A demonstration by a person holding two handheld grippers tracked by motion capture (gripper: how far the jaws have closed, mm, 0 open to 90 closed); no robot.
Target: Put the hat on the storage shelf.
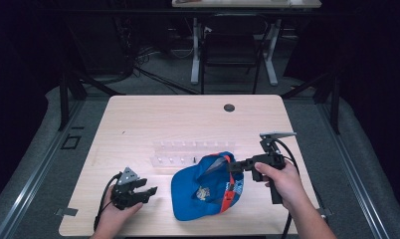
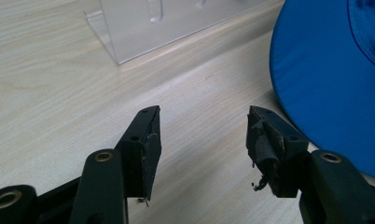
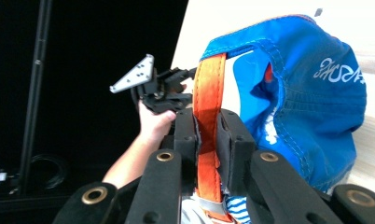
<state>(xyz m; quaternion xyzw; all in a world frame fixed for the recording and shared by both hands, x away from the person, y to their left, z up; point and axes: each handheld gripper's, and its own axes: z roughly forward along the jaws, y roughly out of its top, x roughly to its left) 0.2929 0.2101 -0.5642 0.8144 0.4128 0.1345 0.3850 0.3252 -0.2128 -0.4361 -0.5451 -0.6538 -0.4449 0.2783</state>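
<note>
A blue cap (image 1: pixel 200 191) lies at the front middle of the wooden table (image 1: pixel 188 114), its rear lifted. My right gripper (image 1: pixel 231 167) reaches in from the right and is shut on the cap's orange strap (image 3: pixel 209 88); in the right gripper view the strap runs up between the two pads of my right gripper (image 3: pixel 208 135), with the blue crown (image 3: pixel 307 93) beside it. My left gripper (image 1: pixel 150 191) rests at the table's front left, open, with bare wood between the jaws of my left gripper (image 2: pixel 202 140). The cap's brim (image 2: pixel 330 79) lies just to its right, apart from it.
A clear plastic rack (image 1: pixel 188 152) with small pegs stands behind the cap, and its corner (image 2: pixel 129 32) is ahead of the left gripper. A dark cable hole (image 1: pixel 229 107) sits near the table's far edge. A chair and a desk (image 1: pixel 233 50) stand beyond the table.
</note>
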